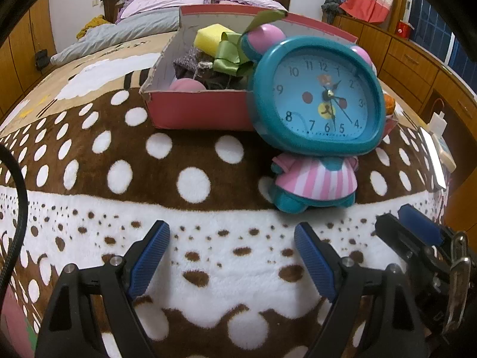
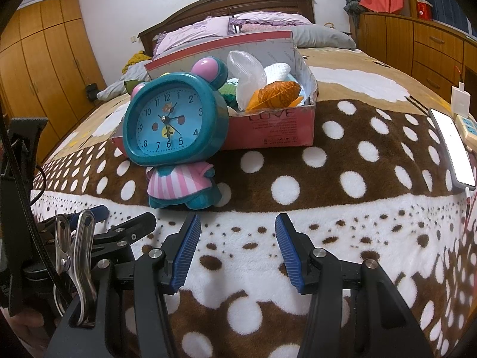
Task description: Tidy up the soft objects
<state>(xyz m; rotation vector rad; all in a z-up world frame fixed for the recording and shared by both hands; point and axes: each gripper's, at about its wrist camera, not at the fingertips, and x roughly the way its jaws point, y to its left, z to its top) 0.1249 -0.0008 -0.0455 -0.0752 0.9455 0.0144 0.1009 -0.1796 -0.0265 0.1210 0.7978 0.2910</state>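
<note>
A: Left tool (image 1: 232,256)?
B: Jaws wide apart, nothing between the blue pads, hovering over the white band of blanket (image 1: 208,268) near the bed's foot edge.

A: Right tool (image 2: 235,249)?
B: Also parted and empty, just beside the left one, above the same white band.

A: Soft things?
B: Piled in the pink box (image 2: 277,128), resting on the brown spotted part of the blanket, toward the middle of the bed. Yellow sponge (image 1: 208,40), green ribbon (image 1: 228,56), dark knit (image 1: 190,65) and a pink ball (image 1: 186,85) at one end. White mesh puff (image 2: 247,74), white knit (image 2: 280,70) and an orange piece (image 2: 275,94) at the other.

A: In front of the box?
B: Teal clock (image 2: 176,116), shaped like a figure in a pink striped dress, standing upright and touching the box's near wall, between box and tools.

A: Along the bed's right edge?
B: Lit phone (image 2: 453,152), with a power strip (image 2: 468,126) just beyond. Pillows (image 2: 202,31) up at the headboard.
</note>
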